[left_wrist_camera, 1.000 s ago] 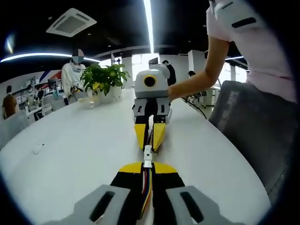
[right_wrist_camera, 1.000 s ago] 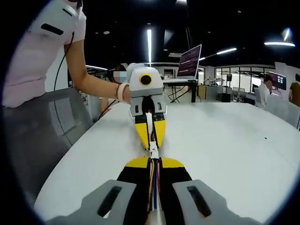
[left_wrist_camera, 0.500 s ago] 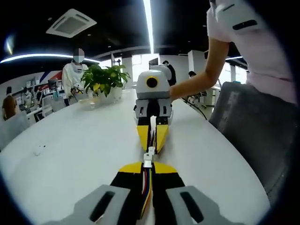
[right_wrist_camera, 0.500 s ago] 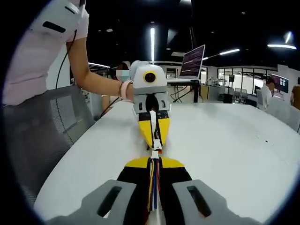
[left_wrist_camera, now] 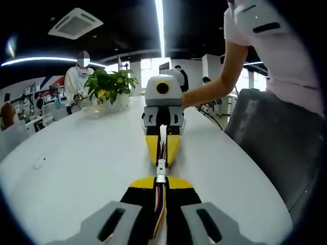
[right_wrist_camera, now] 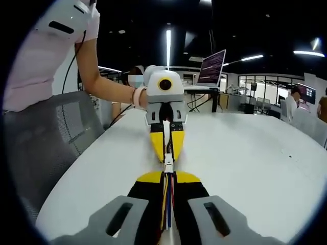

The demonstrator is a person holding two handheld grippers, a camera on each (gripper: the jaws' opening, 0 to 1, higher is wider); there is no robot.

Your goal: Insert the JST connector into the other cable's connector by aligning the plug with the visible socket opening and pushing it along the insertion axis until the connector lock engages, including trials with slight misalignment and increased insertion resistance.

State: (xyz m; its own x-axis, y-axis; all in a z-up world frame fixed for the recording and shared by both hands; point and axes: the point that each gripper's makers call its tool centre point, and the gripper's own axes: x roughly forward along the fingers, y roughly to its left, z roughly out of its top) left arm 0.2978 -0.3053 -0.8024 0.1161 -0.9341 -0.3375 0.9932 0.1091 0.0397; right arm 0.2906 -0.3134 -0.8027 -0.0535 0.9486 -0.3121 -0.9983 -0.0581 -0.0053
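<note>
At the centre of both views sit the 2 white JST housings, nose to nose in the gap between the 2 gripper tips. In the left gripper view the connector (left_wrist_camera: pixel 161 171) lies just above our left gripper (left_wrist_camera: pixel 161 184), whose yellow-tipped jaws are clenched on a bundle of coloured wires (left_wrist_camera: pixel 160 201) running down to 6 o'clock. The right gripper (left_wrist_camera: pixel 163 148) faces us at 12 o'clock, clenched on its own cable, tips pointing down at the joint.

We judge alignment as done: the 2 housings look in line and touching. Whether the plug is fully seated and the lock has caught is too small to tell, so a final push along the axis may remain.

The right gripper view shows the mated pair (right_wrist_camera: pixel 168 164) from the other side, above the right gripper (right_wrist_camera: pixel 168 178) and its wires (right_wrist_camera: pixel 168 204), with the left gripper (right_wrist_camera: pixel 167 145) opposite. Here we see an open laptop (right_wrist_camera: pixel 213 67) at 1 o'clock beyond the white table (right_wrist_camera: pixel 255 153); the left gripper view shows instead a potted plant (left_wrist_camera: pixel 110 88) at 11 o'clock and a small item (left_wrist_camera: pixel 38 163) lying at 9 o'clock.
</note>
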